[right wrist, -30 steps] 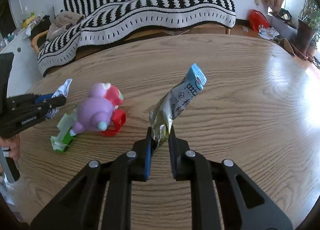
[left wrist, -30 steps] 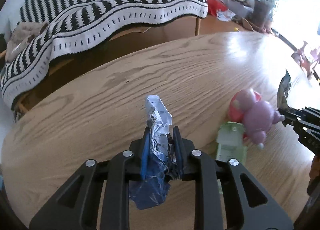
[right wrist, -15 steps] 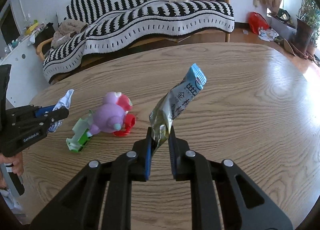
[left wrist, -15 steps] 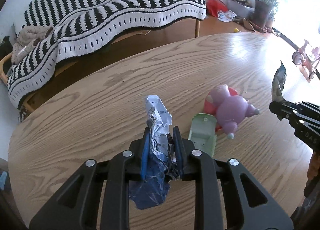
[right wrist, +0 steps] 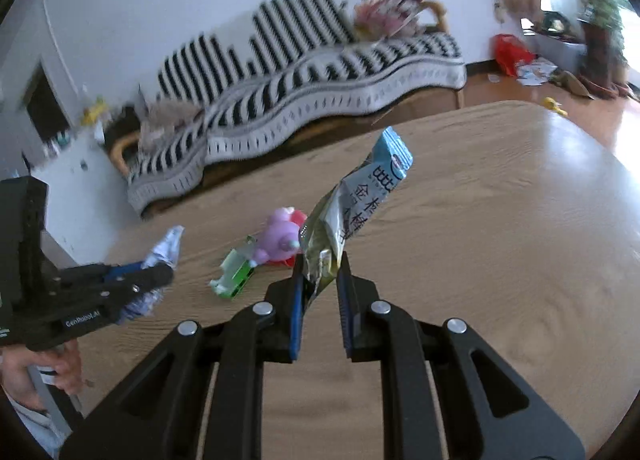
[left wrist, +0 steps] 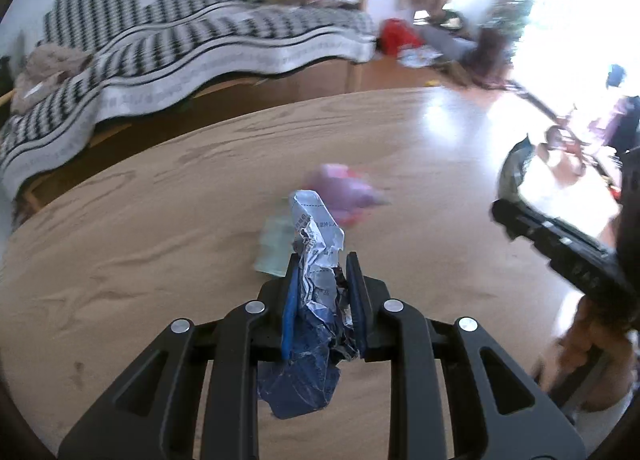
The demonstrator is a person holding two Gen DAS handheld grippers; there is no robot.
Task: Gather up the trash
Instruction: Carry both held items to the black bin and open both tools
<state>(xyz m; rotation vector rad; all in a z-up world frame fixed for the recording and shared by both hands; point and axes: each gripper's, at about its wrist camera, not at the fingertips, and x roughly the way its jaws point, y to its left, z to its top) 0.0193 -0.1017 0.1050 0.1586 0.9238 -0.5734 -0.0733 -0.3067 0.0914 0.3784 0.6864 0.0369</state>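
The left gripper (left wrist: 322, 272) is clenched on a crumpled wrapper (left wrist: 316, 256), silver with print at the top and dark blue below; the wrapper stands up out of the jaws and its blue end hangs down behind the pads. The right gripper (right wrist: 320, 272) grips a snack packet (right wrist: 360, 196) by its lower, olive-coloured end, and the packet leans up and to the right, ending in a light blue crimped edge with printed characters along its side. Both pieces of trash are held in the air above the round wooden table (right wrist: 500, 240), clear of its surface.

On the table, a purple and red toy figure (right wrist: 280, 236) rests against a pale green toy vehicle (right wrist: 236, 272). Seen from the right wrist, the toys lie left of the snack packet and between the two grippers; in the left wrist view they are blurred and sit just behind the crumpled wrapper.

Each gripper also shows in the other's camera: the left one at the left edge with a hand (right wrist: 36, 372) around its handle, the right one at the right edge, also hand-held. Beyond the table's far edge stands a bench draped with a black-and-white striped blanket (right wrist: 320, 72).
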